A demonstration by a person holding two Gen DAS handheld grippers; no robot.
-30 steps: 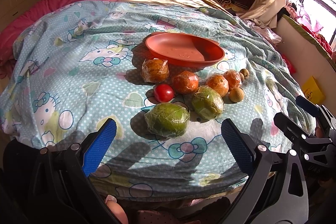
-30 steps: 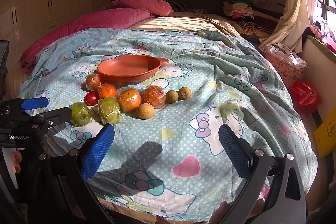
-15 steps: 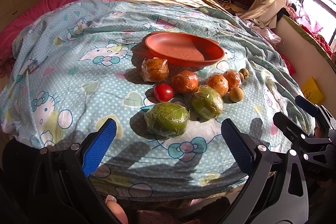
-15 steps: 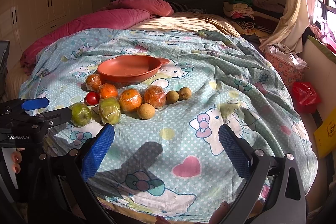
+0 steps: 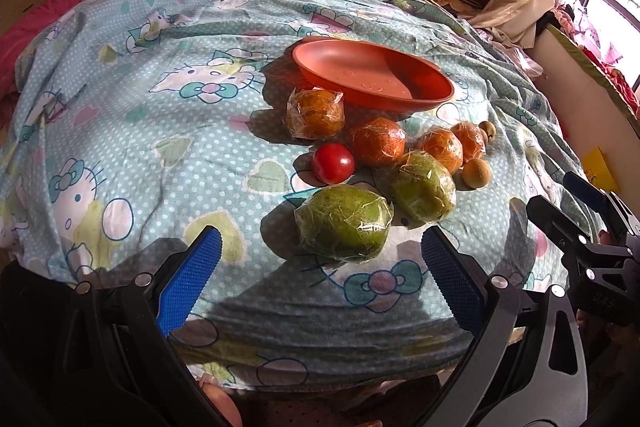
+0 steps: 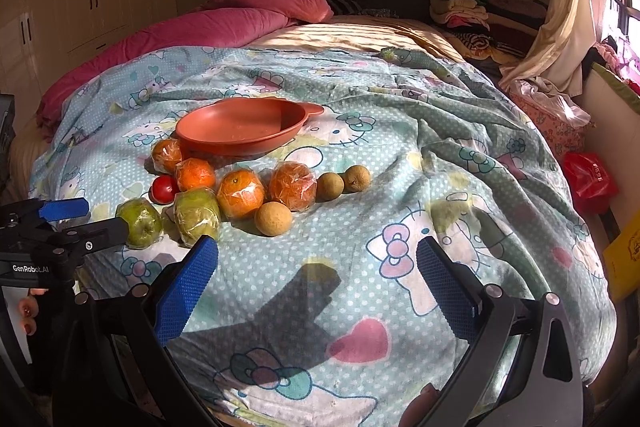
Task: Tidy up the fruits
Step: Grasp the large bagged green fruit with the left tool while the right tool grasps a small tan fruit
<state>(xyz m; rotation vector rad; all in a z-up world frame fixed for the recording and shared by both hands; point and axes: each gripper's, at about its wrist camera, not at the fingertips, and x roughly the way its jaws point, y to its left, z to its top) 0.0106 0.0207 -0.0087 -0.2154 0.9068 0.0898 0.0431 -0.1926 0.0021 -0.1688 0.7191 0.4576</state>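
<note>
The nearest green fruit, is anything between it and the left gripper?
Nothing visible. The wrapped green fruit lies just beyond the open left gripper, with only bare blanket between them.

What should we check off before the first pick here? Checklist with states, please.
1. Left hand-held gripper open, nothing held: ok.
2. Right hand-held gripper open, nothing held: ok.
3. Orange dish free of fruit and uncovered: ok.
4. Nearest green fruit lined up ahead of the left fingers, unobstructed: ok.
5. Plastic wrap on that fruit tight enough for a firm grip: cannot tell.
6. Red tomato clear of neighbours: not ok, it sits close against a wrapped orange.
</note>
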